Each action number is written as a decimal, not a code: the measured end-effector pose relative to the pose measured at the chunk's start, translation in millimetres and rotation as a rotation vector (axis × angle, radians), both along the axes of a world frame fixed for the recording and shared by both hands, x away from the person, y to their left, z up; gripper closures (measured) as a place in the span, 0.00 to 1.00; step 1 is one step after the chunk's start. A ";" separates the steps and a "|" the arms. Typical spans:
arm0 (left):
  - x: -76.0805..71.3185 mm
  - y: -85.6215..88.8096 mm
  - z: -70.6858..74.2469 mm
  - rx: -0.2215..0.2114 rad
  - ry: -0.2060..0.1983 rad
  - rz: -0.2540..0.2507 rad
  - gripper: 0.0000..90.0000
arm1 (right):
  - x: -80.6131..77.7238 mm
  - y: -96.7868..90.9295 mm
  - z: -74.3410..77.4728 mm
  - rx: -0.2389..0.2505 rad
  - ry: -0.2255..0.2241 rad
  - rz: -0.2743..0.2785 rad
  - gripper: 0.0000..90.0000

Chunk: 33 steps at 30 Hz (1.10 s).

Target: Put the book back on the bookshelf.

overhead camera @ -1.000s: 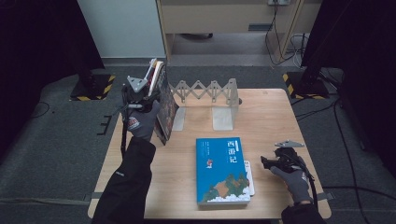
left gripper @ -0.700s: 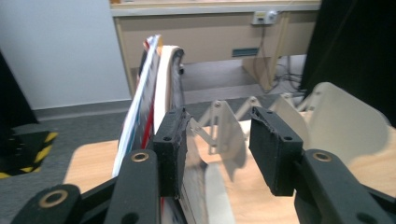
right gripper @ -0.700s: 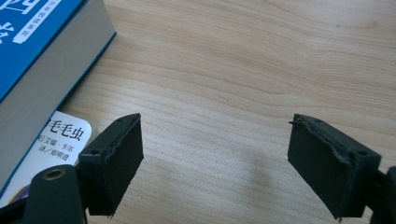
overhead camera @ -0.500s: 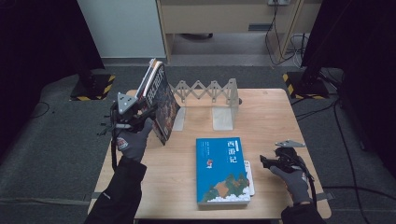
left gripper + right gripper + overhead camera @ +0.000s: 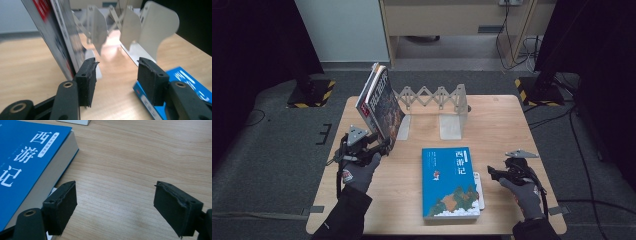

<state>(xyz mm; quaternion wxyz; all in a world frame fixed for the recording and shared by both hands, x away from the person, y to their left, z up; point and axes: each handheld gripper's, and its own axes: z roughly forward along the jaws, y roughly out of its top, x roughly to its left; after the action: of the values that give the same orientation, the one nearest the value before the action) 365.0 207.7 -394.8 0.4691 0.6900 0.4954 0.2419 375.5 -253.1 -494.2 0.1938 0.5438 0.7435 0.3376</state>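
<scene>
A few dark-covered books (image 5: pixel 381 103) stand tilted to the left against the left end of a white folding book rack (image 5: pixel 437 97). My left gripper (image 5: pixel 383 148) sits low just in front of them. Its jaws have just been opening; they are open, with nothing between them. In the left gripper view (image 5: pixel 116 75) the leaning books (image 5: pixel 56 37) rise just beyond the left jaw. A blue book (image 5: pixel 451 182) lies flat on the table. To its right my right gripper (image 5: pixel 491 174) rests open over bare wood (image 5: pixel 115 205), beside the blue book (image 5: pixel 25 157).
The wooden table (image 5: pixel 507 125) holds the rack's white upright plates (image 5: pixel 155 32) at the back. Something white (image 5: pixel 480 191) sticks out from under the blue book's right edge. Dark floor and black stands surround the table.
My left gripper has let go of the leaning books and dropped down and toward the front of the table. The books stay tilted against the rack. My right gripper has not moved.
</scene>
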 end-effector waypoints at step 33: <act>0.4 -99.4 -102.5 0.077 0.251 -0.314 0.42 | -8.8 50.8 0.4 0.057 0.007 0.155 0.20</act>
<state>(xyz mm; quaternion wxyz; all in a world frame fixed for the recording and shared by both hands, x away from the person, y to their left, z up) 365.4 108.3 -497.3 0.4089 0.8009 0.4267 0.0968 366.8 -202.3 -493.8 0.1489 0.4911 0.7741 0.3706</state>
